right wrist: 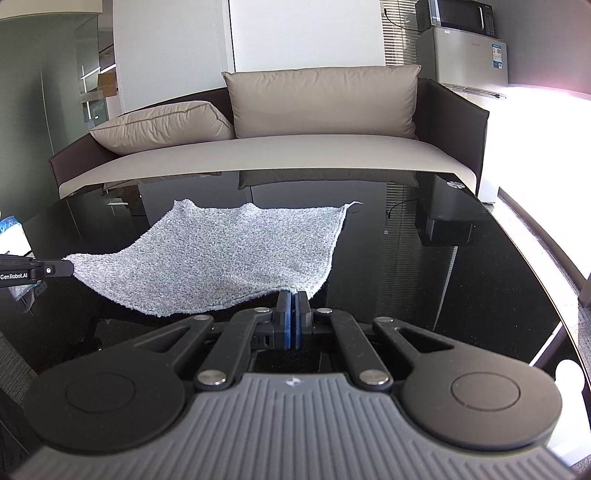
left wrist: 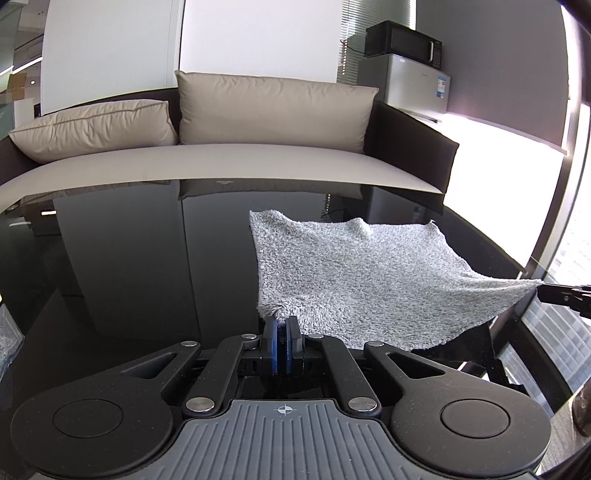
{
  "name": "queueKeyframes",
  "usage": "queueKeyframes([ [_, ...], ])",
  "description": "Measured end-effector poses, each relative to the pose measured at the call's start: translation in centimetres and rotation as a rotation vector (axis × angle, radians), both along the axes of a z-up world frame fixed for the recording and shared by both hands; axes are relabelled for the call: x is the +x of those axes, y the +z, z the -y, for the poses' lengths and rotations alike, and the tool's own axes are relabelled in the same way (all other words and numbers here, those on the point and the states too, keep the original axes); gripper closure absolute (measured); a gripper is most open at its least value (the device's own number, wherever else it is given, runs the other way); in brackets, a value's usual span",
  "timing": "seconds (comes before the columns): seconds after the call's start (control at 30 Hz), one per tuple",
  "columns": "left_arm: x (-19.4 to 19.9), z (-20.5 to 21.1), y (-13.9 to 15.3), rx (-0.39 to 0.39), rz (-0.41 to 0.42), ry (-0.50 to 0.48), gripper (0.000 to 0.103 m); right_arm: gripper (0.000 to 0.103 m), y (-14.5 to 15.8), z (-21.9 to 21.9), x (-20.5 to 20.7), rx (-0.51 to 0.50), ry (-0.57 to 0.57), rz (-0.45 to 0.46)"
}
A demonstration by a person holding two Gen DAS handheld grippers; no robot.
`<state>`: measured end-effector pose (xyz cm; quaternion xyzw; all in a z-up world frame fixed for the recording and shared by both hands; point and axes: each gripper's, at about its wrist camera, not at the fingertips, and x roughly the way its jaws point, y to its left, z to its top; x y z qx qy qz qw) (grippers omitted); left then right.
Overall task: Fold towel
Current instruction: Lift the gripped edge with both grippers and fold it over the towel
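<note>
Ahead of me sits the sofa (left wrist: 229,162), beige seat and two beige cushions in a dark frame, running along the far edge of the table (left wrist: 129,258) — a glossy black top that mirrors the room. Far right, a small silver fridge (right wrist: 469,55) stands with a black microwave (right wrist: 458,13) on top.

The towel (left wrist: 354,269) is a grey, fluffy rectangle, spread out with its long axis running left to right across the table. Its far edge lies on the glass with the two far corners pointing toward the sofa; its near edge is lifted off the surface and sags in the middle between my two grips.

My left tool (left wrist: 281,334) is pinched nearly shut, the blue pads (left wrist: 274,341) pressed on the near left corner of the towel, which bunches up just above them. My right tool (right wrist: 293,321) is likewise clamped narrow on the near right corner, the cloth draping away to the left from its pads. Each tool shows in the other's view as a black tip at the stretched corner — the left one (right wrist: 55,270) carries a white GenRobot.AI label.

At the far left edge of the right wrist view I see some blue and white packaging (right wrist: 11,232), too cropped to identify.
</note>
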<state>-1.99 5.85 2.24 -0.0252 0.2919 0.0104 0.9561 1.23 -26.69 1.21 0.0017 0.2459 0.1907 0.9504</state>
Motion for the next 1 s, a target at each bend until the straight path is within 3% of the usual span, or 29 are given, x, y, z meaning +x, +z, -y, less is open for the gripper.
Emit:
queueKeyframes([
  [0.33, -1.5, 0.2, 1.4, -0.012, 0.044, 0.014, 0.099, 0.101, 1.5, 0.3, -2.9, 0.041, 0.013, 0.050],
  [0.63, 1.2, 0.2, 2.7, -0.011, 0.096, 0.032, 0.099, 0.101, 2.6, 0.8, -0.3, 0.075, -0.027, 0.084],
  [1.0, 5.9, 0.2, 2.5, -0.007, 0.091, 0.055, 0.099, 0.101, 2.3, -0.1, 4.2, 0.073, -0.053, 0.083],
])
